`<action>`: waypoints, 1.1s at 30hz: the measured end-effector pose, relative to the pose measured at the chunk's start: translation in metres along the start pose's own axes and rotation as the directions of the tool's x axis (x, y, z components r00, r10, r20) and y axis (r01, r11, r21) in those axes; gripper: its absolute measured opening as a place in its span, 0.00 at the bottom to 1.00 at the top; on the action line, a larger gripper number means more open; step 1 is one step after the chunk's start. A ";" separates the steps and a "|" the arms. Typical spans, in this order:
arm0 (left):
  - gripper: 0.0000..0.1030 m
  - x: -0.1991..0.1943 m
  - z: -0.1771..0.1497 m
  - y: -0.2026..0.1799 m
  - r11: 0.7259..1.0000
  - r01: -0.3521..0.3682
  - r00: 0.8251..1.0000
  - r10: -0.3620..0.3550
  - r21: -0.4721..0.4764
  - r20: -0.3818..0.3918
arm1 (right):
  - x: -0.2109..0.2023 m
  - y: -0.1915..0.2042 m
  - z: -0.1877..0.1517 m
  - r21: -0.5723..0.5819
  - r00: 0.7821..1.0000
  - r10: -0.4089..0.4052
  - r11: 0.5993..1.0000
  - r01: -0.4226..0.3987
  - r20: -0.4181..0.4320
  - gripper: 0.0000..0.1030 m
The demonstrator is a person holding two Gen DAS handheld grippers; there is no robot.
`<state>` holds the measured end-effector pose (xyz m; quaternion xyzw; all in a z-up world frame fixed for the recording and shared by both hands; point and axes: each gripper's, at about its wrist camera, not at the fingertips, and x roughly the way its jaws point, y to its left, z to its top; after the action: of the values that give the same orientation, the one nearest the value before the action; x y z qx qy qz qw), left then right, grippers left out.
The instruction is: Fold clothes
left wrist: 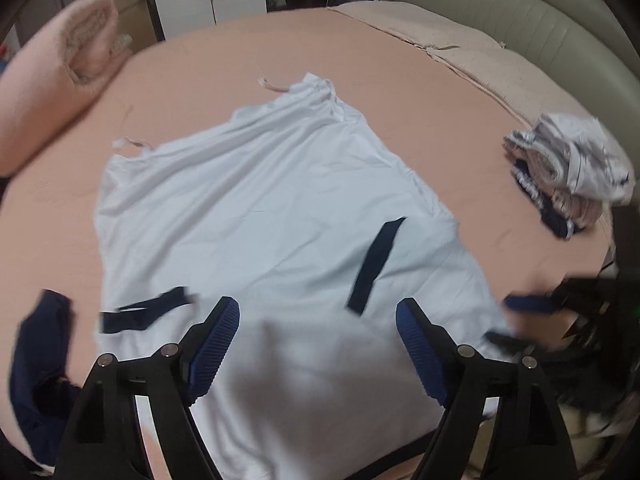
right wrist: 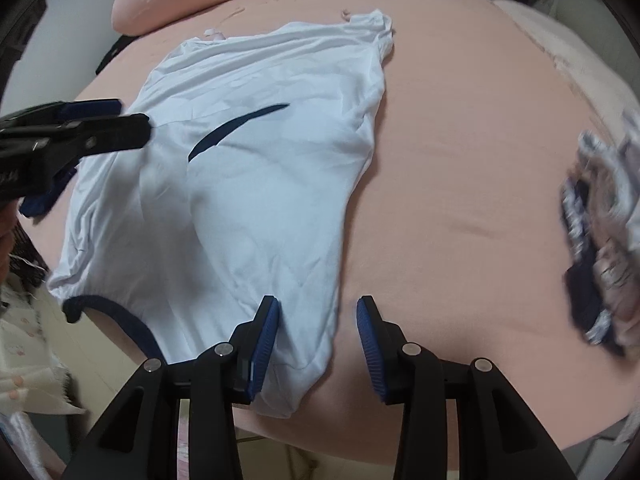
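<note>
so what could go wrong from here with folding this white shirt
1. The right gripper stands open around the white shirt edge; closing there may catch only one layer, or the pink sheet too.
2. The left gripper is open above the shirt holding nothing, so a pull by the right alone could drag it crooked.
3. A wide fold might sweep toward the pile of folded clothes nearby.
</note>
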<state>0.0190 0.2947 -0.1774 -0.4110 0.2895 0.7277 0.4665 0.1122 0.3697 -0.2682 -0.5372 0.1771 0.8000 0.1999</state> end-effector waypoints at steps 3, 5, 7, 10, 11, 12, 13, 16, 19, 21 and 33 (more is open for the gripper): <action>0.78 -0.012 -0.019 0.008 0.997 -0.055 0.998 0.054 0.046 0.024 | -0.009 0.005 0.001 -0.072 0.999 -0.050 0.996 0.051 0.013 0.39; 0.78 -0.018 -0.036 0.015 0.994 -0.087 0.996 0.085 0.068 0.028 | -0.017 0.009 0.000 -0.139 0.995 -0.099 0.985 0.102 0.030 0.39; 0.78 -0.025 -0.052 0.020 0.988 -0.119 0.993 0.118 0.099 0.022 | -0.025 0.012 -0.002 -0.216 0.986 -0.155 0.962 0.165 0.059 0.39; 0.78 -0.034 -0.068 0.024 0.974 -0.171 0.985 0.168 0.148 0.034 | -0.037 0.013 -0.003 -0.309 0.971 -0.213 0.921 0.236 0.107 0.39; 0.78 -0.037 -0.072 0.024 0.970 -0.182 0.983 0.177 0.163 0.042 | -0.039 0.015 -0.003 -0.327 0.968 -0.222 0.912 0.249 0.118 0.39; 0.78 -0.040 -0.076 0.024 0.965 -0.192 0.981 0.186 0.177 0.050 | -0.041 0.017 -0.002 -0.339 0.966 -0.228 0.905 0.258 0.124 0.41; 0.78 -0.042 -0.079 0.024 0.961 -0.201 0.979 0.194 0.191 0.057 | -0.041 0.020 0.000 -0.349 0.964 -0.232 0.900 0.263 0.130 0.44; 0.78 -0.047 -0.083 0.021 0.953 -0.208 0.978 0.197 0.221 0.071 | -0.043 0.036 0.003 -0.381 0.961 -0.224 0.884 0.269 0.160 0.57; 0.78 -0.046 -0.090 0.018 0.947 -0.213 0.977 0.203 0.241 0.068 | -0.049 0.058 0.001 -0.465 0.958 -0.210 0.840 0.278 0.194 0.59; 0.78 -0.044 -0.095 0.015 0.946 -0.210 0.978 0.203 0.248 0.052 | -0.049 0.071 -0.002 -0.525 0.952 -0.217 0.796 0.301 0.217 0.64; 0.78 -0.040 -0.147 0.002 0.894 -0.297 0.953 0.299 0.335 0.046 | -0.040 0.110 -0.043 -0.723 0.886 -0.281 0.511 0.464 0.370 0.64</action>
<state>0.0740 0.1578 -0.2152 -0.2779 0.4710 0.7287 0.4123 0.1034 0.2492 -0.2391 -0.5085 -0.3393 0.7816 0.1244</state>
